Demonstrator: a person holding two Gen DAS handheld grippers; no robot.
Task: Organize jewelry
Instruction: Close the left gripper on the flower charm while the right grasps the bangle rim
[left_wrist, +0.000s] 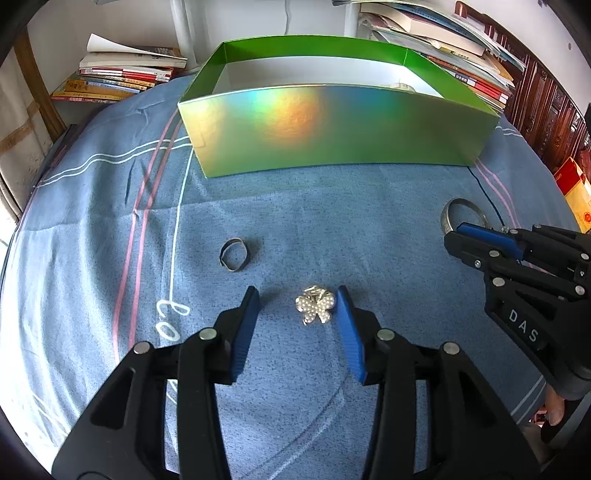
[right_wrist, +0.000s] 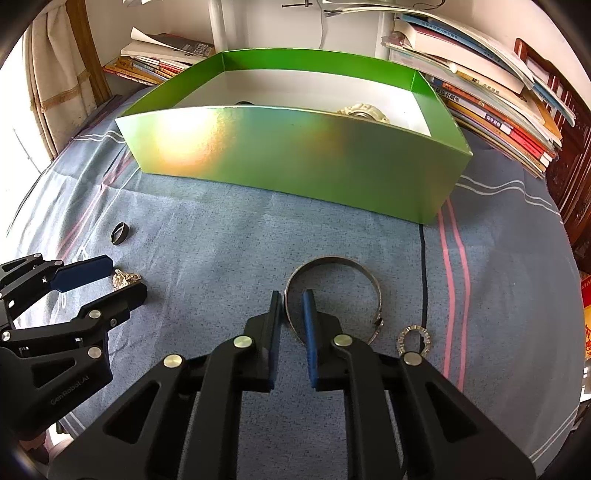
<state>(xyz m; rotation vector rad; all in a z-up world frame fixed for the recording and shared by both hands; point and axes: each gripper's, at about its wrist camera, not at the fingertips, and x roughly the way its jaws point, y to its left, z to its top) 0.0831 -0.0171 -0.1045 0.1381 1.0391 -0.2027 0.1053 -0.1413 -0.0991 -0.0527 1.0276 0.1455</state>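
Green box (left_wrist: 332, 125) at the back of the blue cloth (left_wrist: 295, 206). Left tool (left_wrist: 299, 306) spread apart astride the rhinestone brooch (left_wrist: 314, 305), not pressing. Right tool (right_wrist: 292, 301) nearly together, straddling the bangle (right_wrist: 332, 264) rim; contact unclear. Small ring (left_wrist: 233, 254) left of the brooch.

One green box (right_wrist: 295, 162) stands at the far side of the blue cloth (right_wrist: 221, 240). Four loose pieces lie near: one rhinestone brooch (left_wrist: 315, 305), one small dark ring (left_wrist: 234, 255), one large metal bangle (right_wrist: 334, 295), one small sparkly ring (right_wrist: 413, 339). Inside the box one pale piece (right_wrist: 364, 112) shows. Two book stacks, far left (left_wrist: 118, 77) and far right (right_wrist: 487, 92).
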